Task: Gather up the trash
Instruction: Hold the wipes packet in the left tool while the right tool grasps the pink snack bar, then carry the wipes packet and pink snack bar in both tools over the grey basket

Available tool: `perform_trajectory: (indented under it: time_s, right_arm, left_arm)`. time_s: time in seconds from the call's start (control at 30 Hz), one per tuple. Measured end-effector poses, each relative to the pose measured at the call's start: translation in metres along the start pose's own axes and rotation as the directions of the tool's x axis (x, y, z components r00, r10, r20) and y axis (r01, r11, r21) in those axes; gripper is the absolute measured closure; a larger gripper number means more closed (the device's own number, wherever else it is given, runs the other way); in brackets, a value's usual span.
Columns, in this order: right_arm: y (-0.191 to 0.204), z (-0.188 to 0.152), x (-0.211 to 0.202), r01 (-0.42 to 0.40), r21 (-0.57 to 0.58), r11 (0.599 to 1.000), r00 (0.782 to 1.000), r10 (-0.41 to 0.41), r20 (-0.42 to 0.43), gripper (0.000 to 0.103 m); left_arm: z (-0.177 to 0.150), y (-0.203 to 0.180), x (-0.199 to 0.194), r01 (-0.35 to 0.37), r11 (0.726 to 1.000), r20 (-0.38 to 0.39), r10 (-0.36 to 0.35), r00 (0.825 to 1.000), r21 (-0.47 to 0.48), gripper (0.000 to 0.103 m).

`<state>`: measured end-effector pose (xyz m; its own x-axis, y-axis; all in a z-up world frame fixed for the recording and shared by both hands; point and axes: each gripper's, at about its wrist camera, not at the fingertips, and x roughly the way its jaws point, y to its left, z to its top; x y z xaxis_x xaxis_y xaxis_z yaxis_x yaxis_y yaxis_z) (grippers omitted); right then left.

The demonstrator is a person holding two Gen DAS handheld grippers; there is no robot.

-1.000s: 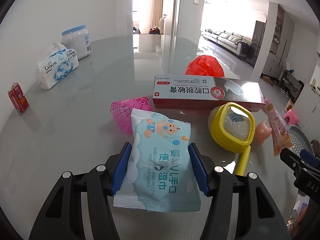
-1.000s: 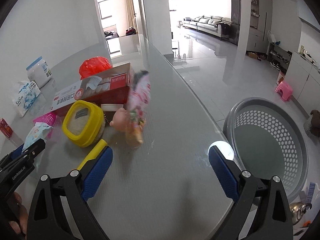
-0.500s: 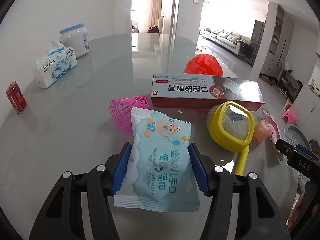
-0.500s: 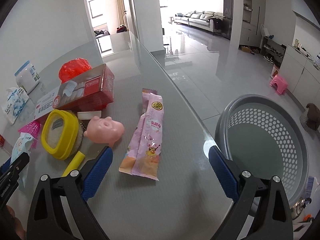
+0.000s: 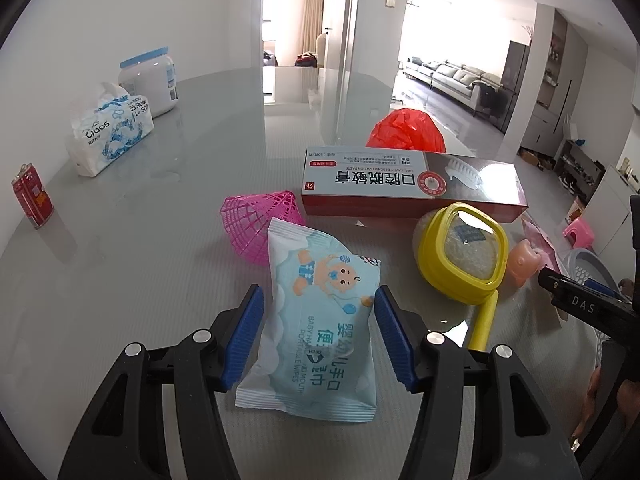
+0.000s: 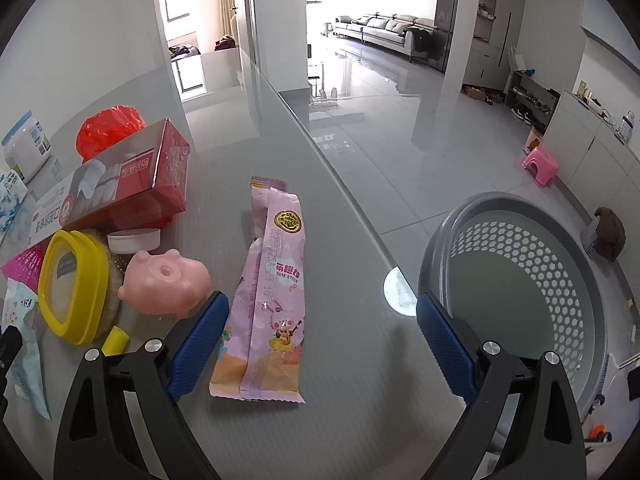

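- Shifted since a second ago in the right wrist view: pink snack packet (image 6: 269,296), then a blur against the clutter, now flat on the tabletop (image 6: 340,420) at lower centre; pink pig toy (image 6: 166,286) now in the open.
- Narrowed slightly over the same second: left gripper (image 5: 318,334), fingers closing on the baby wipes pack (image 5: 320,320), blue pads at or just beside its two long sides; contact too close to call.
- Spread wide: right gripper (image 6: 320,340), nothing gripped; packet just beside the left finger, broad bare tabletop toward the right finger.
- Seen only from the left wrist: red can (image 5: 32,196) at the left edge, tissue pack (image 5: 110,130) and white jar (image 5: 150,82) at upper left, pink mesh cone (image 5: 260,224) touching the wipes pack's far end.
- Seen clearly only from the right wrist: grey perforated basket (image 6: 580,280) at lower right, below the tabletop's edge.
- Shared by both: toothpaste box (image 5: 412,190), red bag (image 5: 404,130) behind it, yellow-lidded container (image 5: 464,256).
- Tabletop edge running diagonally from upper centre to the basket; open surface left of the wipes pack, clutter tight to its upper right.
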<state>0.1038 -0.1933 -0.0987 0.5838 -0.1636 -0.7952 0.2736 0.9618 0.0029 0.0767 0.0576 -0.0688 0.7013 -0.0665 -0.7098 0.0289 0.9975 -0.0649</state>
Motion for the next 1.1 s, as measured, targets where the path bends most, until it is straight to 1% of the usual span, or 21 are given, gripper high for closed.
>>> perform_trajectory:
  time_s: [0.07,0.1,0.17,0.23,0.3,0.37,0.43,0.63,0.77,0.87,0.97,1.1]
  right_arm:
    - [0.002,0.001,0.000,0.008,-0.010,1.000,1.000,-0.008,0.011,0.013]
    - [0.002,0.001,0.000,0.011,-0.016,1.000,1.000,-0.011,0.016,0.015]
    - [0.002,0.000,0.003,0.009,-0.028,1.000,1.000,-0.009,0.010,0.030]
    - [0.004,-0.002,0.004,-0.012,-0.031,0.999,1.000,0.012,0.002,0.036]
    - [0.003,-0.004,0.002,-0.021,-0.032,0.999,1.000,0.022,0.011,0.043]
    - [0.002,-0.006,0.001,-0.035,-0.038,0.999,0.999,0.035,0.011,0.057]
    - [0.002,-0.007,0.001,-0.048,-0.049,0.998,0.999,0.048,0.004,0.067]
    - [0.008,-0.016,-0.017,-0.110,-0.046,0.993,0.993,0.111,0.032,0.068]
    - [0.002,-0.019,-0.029,-0.153,-0.023,0.988,0.987,0.154,0.043,0.068]
    - [-0.008,-0.021,-0.039,-0.173,-0.001,0.985,0.983,0.173,0.056,0.068]
    - [-0.022,-0.026,-0.052,-0.181,0.017,0.983,0.981,0.179,0.074,0.068]
    - [-0.054,-0.036,-0.064,-0.188,0.061,0.980,0.979,0.182,0.094,0.068]
  left_arm:
    - [0.000,0.000,0.000,0.000,1.000,0.001,0.000,1.000,0.000,0.047]
    - [0.000,0.000,0.000,0.000,1.000,0.002,0.000,1.000,0.001,0.047]
    - [0.000,0.000,0.000,0.002,1.000,0.003,-0.002,1.000,0.000,0.047]
    - [0.000,0.000,0.000,0.007,1.000,0.007,-0.007,1.000,-0.001,0.048]
    - [0.001,0.001,-0.001,0.010,1.000,0.009,-0.010,1.000,0.000,0.048]
    - [0.001,0.001,-0.001,0.010,1.000,0.010,-0.010,1.000,0.006,0.049]
    - [-0.001,0.000,-0.005,0.010,1.000,0.010,-0.010,1.000,0.010,0.049]
    - [-0.001,-0.002,-0.016,0.014,1.000,0.019,-0.014,1.000,0.016,0.050]
    - [-0.002,-0.010,-0.026,0.023,0.999,0.026,-0.024,0.999,0.031,0.051]
    - [-0.001,-0.019,-0.035,0.038,0.998,0.038,-0.040,0.998,0.049,0.051]
    - [0.000,-0.033,-0.043,0.073,0.995,0.048,-0.077,0.996,0.068,0.051]
    - [0.002,-0.055,-0.050,0.124,0.987,0.053,-0.130,0.990,0.104,0.051]
